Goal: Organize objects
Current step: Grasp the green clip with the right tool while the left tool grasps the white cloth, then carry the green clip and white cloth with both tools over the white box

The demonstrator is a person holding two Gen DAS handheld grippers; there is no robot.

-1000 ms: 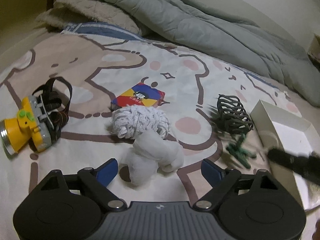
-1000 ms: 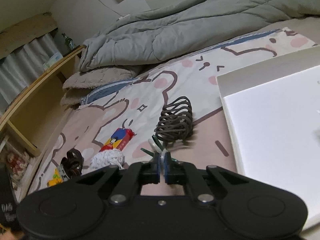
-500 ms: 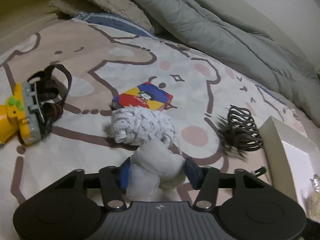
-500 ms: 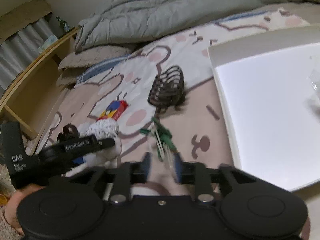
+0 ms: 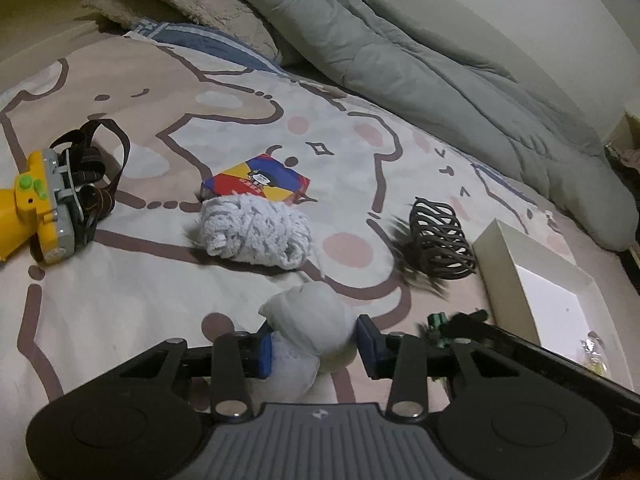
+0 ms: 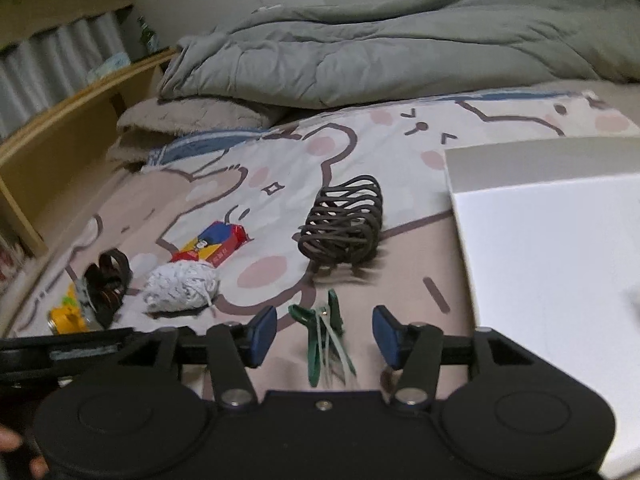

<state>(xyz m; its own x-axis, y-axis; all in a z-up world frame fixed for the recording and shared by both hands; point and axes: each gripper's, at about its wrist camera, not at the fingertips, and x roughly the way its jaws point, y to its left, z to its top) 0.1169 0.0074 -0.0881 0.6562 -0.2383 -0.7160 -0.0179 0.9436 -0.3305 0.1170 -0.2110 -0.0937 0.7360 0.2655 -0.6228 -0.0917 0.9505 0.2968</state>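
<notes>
L gripper [image 5: 314, 346] pinching white cloth bundle [image 5: 310, 320] btw blue pads, jaws just closed in on it; bundle at near edge of cartoon-print bedsheet [image 5: 140, 280], just in front of white yarn-like ball [image 5: 256, 232]. R gripper [image 6: 324, 334] spread, jaws just been opening, pads clear of green clips w/ pale ties [image 6: 326, 340] lying loose on sheet btw them. Dark wire coil holder [image 6: 344, 224] on its side just beyond clips, near white box [image 6: 560, 280] at right; box rim close beside coil. Red/yellow/blue packet [image 5: 256, 180] touching far side of yarn ball. Yellow headlamp w/ dark strap [image 5: 52, 196] well apart at left edge. Grey duvet [image 5: 400, 60] heaped along far side of bed, fuzzy beige blanket [image 5: 192, 4] tucked beside it. Wooden bed frame [image 6: 60, 128] at left in R view. Small item inside box, too blurred to tell.
</notes>
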